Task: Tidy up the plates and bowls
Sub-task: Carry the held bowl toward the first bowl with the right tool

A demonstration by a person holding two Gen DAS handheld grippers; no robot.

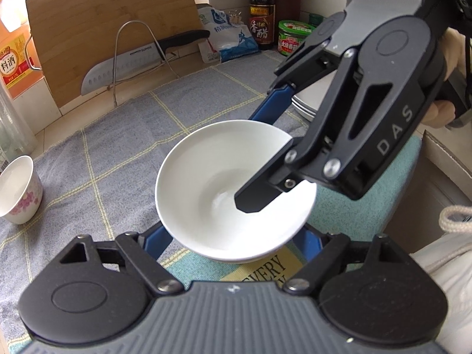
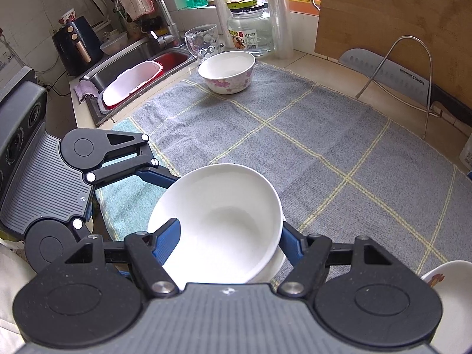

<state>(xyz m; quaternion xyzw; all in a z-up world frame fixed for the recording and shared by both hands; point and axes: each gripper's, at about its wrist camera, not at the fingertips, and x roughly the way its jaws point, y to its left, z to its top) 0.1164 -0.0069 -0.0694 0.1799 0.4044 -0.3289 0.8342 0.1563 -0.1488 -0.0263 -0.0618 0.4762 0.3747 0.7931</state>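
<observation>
Here the white bowl (image 1: 206,177) sits gripped between both tongs — left (image 1: 233,236), right (image 2: 227,236).

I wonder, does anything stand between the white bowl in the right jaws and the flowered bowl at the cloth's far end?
Nothing visible does: only bare checked cloth lies between the white bowl and the flowered bowl.

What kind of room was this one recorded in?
A home kitchen counter, most likely. A steel sink with a tap sits at the far end, a cleaver leans against a bamboo cutting board, and a vinegar bottle stands by the wall.
</observation>
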